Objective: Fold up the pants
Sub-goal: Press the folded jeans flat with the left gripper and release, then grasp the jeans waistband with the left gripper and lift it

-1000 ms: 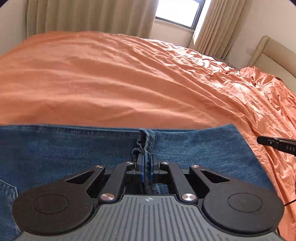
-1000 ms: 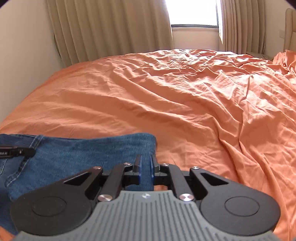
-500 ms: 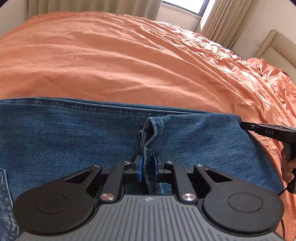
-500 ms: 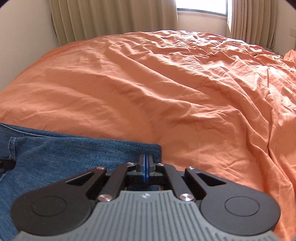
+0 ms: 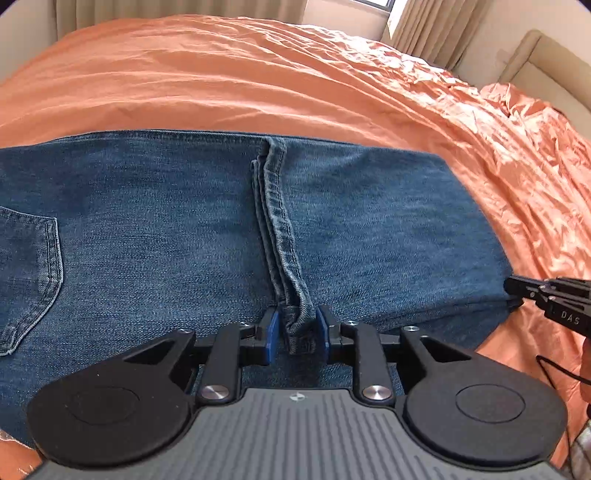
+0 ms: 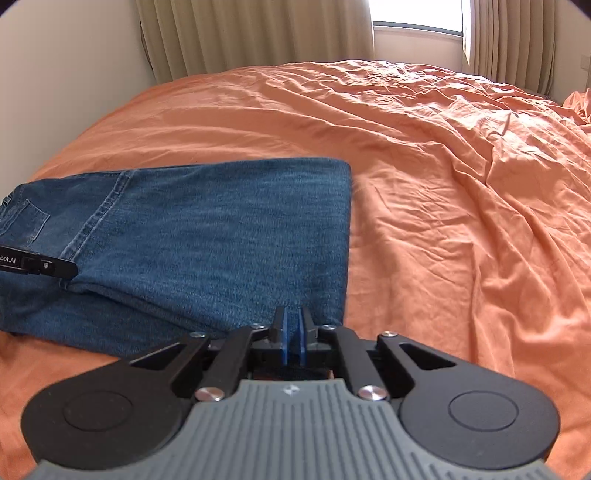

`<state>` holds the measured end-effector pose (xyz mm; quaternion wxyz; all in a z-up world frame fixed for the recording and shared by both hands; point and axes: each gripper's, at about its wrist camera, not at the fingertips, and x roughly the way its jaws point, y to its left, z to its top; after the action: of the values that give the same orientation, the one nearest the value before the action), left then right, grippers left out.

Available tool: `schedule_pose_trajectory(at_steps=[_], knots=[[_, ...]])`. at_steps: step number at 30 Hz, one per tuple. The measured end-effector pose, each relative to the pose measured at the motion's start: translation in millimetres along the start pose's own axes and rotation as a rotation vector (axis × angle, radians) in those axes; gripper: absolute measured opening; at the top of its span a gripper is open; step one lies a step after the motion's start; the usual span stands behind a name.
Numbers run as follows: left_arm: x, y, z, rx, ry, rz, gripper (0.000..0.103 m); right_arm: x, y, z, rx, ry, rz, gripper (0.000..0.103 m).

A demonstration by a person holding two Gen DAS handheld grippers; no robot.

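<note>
From my left camera I see the jeans spread flat across the near half of the bed, a broad slab of mid-blue denim with a faded, grainy weave. A thick doubled hem with pale stitching runs from the far edge straight toward me, a raised ridge on the flat cloth. My left gripper has its blue pads parted a little, and the bunched near end of that hem sits between them; the pads look just off the cloth on both sides, so I cannot tell if they still pinch it. A patch pocket with double stitching lies at far left.

At the right edge, the black tip of my right gripper meets the folded corner of the denim.

From the right camera, the jeans form a neat rectangle with a crisp folded right edge, lying on the left side of the wrinkled, satiny orange sheet. My right gripper shows its pads narrowly apart at the near right corner of the denim; whether cloth is caught between them I cannot tell. Beige pleated curtains hang beyond the bed.
</note>
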<state>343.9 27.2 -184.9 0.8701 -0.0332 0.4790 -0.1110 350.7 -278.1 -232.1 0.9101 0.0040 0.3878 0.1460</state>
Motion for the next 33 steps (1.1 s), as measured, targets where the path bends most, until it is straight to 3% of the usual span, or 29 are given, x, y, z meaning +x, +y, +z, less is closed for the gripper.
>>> schedule_pose_trajectory(at_steps=[4,8,11,13,15,17,19,22,29,33], knots=[[13.3,-2.8,-6.4,0.008,0.016,0.029,0.029,13.8,0.9,-12.4,0.000,0.003,-0.008,0.000],[9.6,1.1,-6.4,-0.063,0.015,0.022,0.029,15.9,5.9,-8.3,-0.047,0.024,-0.027,0.000],[-6.8,1.5,-8.7,-0.125,-0.018,0.052,0.039,15.4,7.1,3.8,-0.043,0.078,-0.035,0.000],[-22.5,1.1,-15.1,-0.142,-0.056,0.082,0.040,7.2,10.9,12.1,-0.063,0.091,-0.044,0.000],[-39.9,-0.1,-23.1,-0.133,-0.090,0.114,0.040,-5.2,17.5,16.3,-0.097,0.079,-0.046,0.007],[-58.3,1.2,-29.7,-0.134,-0.126,0.147,0.040,-16.2,25.6,18.7,-0.134,0.065,-0.050,0.020],[-73.5,6.6,-33.5,-0.156,-0.148,0.171,0.040,-23.9,35.1,20.5,-0.166,0.068,-0.033,0.025],[-98.3,26.4,-38.1,-0.227,-0.198,0.181,0.042,-31.5,54.7,23.4,-0.210,0.072,-0.017,0.033],[-143.2,85.8,-52.0,-0.420,-0.326,0.230,0.047,-32.5,107.1,41.0,-0.292,0.054,0.000,0.034],[-158.3,128.4,-68.3,-0.587,-0.384,0.270,0.048,-25.3,145.0,57.3,-0.360,0.041,0.020,0.033]])
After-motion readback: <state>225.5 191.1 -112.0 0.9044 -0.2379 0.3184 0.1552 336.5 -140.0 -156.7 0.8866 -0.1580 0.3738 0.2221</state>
